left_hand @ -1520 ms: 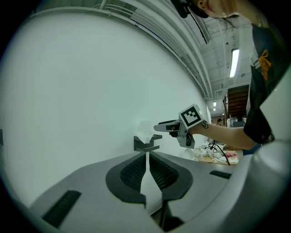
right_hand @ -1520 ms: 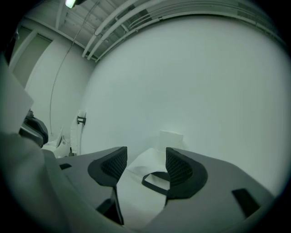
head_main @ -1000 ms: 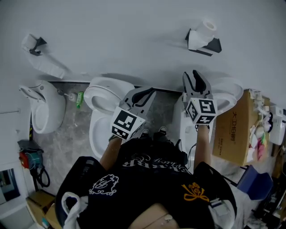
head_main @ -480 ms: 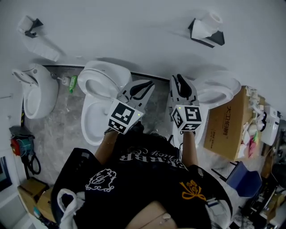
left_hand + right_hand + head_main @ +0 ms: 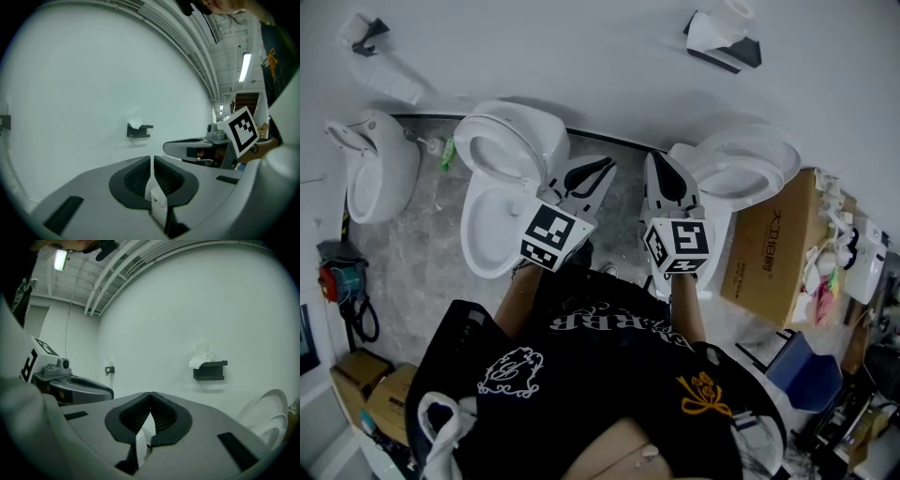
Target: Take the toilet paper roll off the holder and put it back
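You are at the reach-in step: the toilet paper roll (image 5: 719, 21) sits on its holder (image 5: 739, 53) on the wall (image 5: 581, 56), above the right-hand toilet (image 5: 741, 164) and well apart from both grippers. Your left gripper (image 5: 598, 172) has its jaws pressed together on nothing, and your right gripper's (image 5: 661, 169) jaws are closing down tip to tip, also empty. The next move likely calls for raising the right gripper to the holder and spreading its jaws wide enough to take the roll.

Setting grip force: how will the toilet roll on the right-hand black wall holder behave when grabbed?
The toilet paper roll looks soft and probably light; a hard squeeze would likely dent it. Its loose end seems draped over the black holder, so it may unwind or trail when lifted.
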